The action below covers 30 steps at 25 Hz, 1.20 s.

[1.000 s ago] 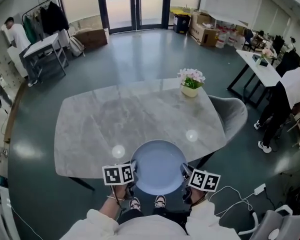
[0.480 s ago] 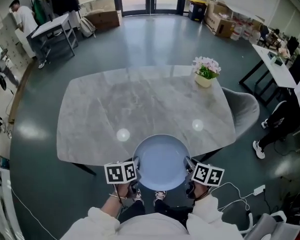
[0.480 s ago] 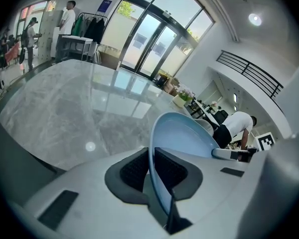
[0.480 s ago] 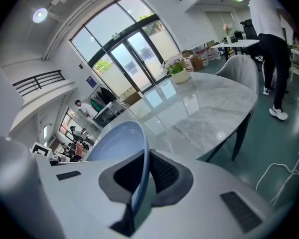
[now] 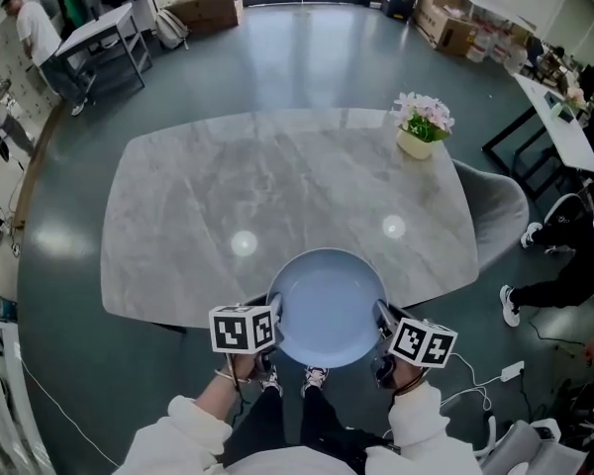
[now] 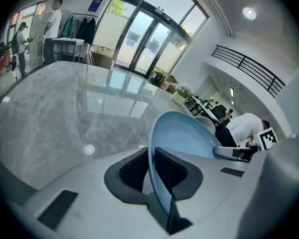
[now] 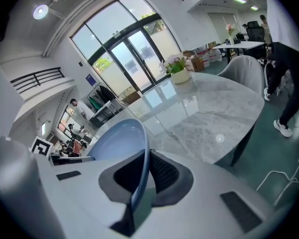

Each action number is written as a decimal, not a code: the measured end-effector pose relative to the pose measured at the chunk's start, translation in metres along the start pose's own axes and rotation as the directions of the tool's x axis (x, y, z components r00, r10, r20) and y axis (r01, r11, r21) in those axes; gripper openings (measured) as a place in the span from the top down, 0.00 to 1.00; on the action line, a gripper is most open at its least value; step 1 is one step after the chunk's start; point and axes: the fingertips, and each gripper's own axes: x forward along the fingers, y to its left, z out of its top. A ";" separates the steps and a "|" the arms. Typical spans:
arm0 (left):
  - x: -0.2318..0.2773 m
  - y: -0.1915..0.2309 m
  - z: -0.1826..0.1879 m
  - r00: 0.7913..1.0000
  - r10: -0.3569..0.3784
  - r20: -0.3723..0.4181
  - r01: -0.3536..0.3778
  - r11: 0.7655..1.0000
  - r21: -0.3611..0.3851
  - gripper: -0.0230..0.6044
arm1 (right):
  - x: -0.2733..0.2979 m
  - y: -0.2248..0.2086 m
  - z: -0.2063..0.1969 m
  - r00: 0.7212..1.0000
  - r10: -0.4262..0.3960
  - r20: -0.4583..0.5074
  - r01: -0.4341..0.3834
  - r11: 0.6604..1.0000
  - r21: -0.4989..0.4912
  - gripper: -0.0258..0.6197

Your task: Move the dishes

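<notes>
A round pale blue plate (image 5: 327,307) hangs over the near edge of the grey marble table (image 5: 228,196), held level between both grippers. My left gripper (image 5: 273,318) is shut on the plate's left rim (image 6: 150,168), which runs between its black pads. On the opposite side my right gripper (image 5: 380,321) is shut on the right rim (image 7: 140,176). Each gripper view shows the plate's bowl (image 6: 187,133) (image 7: 114,138) and the other gripper beyond it.
A pot of pink flowers (image 5: 422,124) stands at the table's far right corner. A grey chair (image 5: 500,211) sits at the right side. People, desks and boxes ring the room; a cable and plug (image 5: 510,372) lie on the floor at right.
The plate and both grippers have moved forward over the table's near edge, and my head view has shifted closer to the table.
</notes>
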 end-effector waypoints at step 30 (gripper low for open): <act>0.107 0.042 0.003 0.997 0.048 -0.061 -0.049 0.998 -0.029 0.92 | 0.106 -0.063 0.014 0.998 -0.034 -0.053 0.033 0.999 -0.013 0.85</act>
